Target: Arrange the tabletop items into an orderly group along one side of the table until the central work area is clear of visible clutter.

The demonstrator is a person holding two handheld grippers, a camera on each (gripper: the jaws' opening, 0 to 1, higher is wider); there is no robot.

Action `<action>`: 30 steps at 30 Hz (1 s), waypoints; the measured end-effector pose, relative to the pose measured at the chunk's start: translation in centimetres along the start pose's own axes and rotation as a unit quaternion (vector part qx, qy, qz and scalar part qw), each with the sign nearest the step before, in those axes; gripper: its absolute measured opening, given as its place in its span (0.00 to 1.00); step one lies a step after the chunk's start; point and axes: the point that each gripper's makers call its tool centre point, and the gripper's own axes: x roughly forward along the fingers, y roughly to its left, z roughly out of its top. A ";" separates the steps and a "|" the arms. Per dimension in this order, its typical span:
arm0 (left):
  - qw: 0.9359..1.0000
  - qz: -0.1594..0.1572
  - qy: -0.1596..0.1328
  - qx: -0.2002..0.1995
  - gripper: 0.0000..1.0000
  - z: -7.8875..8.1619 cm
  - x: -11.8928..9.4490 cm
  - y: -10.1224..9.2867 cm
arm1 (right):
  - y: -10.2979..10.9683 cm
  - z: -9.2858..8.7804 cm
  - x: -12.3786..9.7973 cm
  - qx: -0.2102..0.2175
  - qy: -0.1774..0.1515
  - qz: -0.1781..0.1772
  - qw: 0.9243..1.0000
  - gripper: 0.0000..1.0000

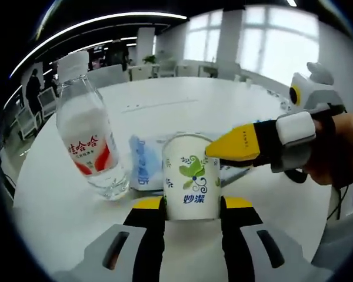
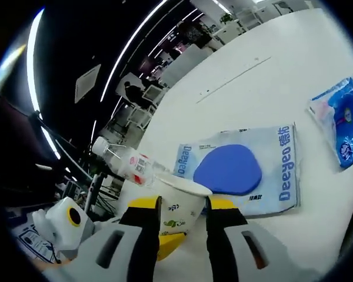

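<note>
both grippers' jaws are closed on one paper cup [image 1: 191, 176] on the white table [image 1: 182, 103]: the left gripper [image 1: 191, 205] at its base, the right gripper [image 2: 182, 207] at its rim. a water bottle [image 1: 88, 141] stands at nine o'clock of the cup, and a blue tissue pack [image 2: 241, 170] lies behind it.

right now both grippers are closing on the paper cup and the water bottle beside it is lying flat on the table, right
Not quite. In the left gripper view the water bottle stands upright beside the paper cup, not flat. The left gripper and right gripper do both meet the cup.
</note>
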 end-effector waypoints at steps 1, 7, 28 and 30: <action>1.000 0.001 -0.004 -0.001 0.33 0.1 -0.2 0.0 | 0.2 0.0 -0.1 -0.001 -0.001 0.003 1.000 0.27; 1.000 0.003 -0.024 -0.008 0.33 0.3 -1.7 -0.4 | 2.5 0.0 -1.5 -0.039 -0.006 0.026 0.999 0.24; 0.996 0.014 -0.077 -0.047 0.31 -0.3 -5.3 -2.0 | 6.6 -2.8 -5.0 -0.130 0.017 0.081 0.988 0.01; 0.995 0.011 -0.082 -0.045 0.31 -0.1 -5.3 -2.1 | 6.8 -3.0 -5.2 -0.149 0.018 0.088 0.985 0.04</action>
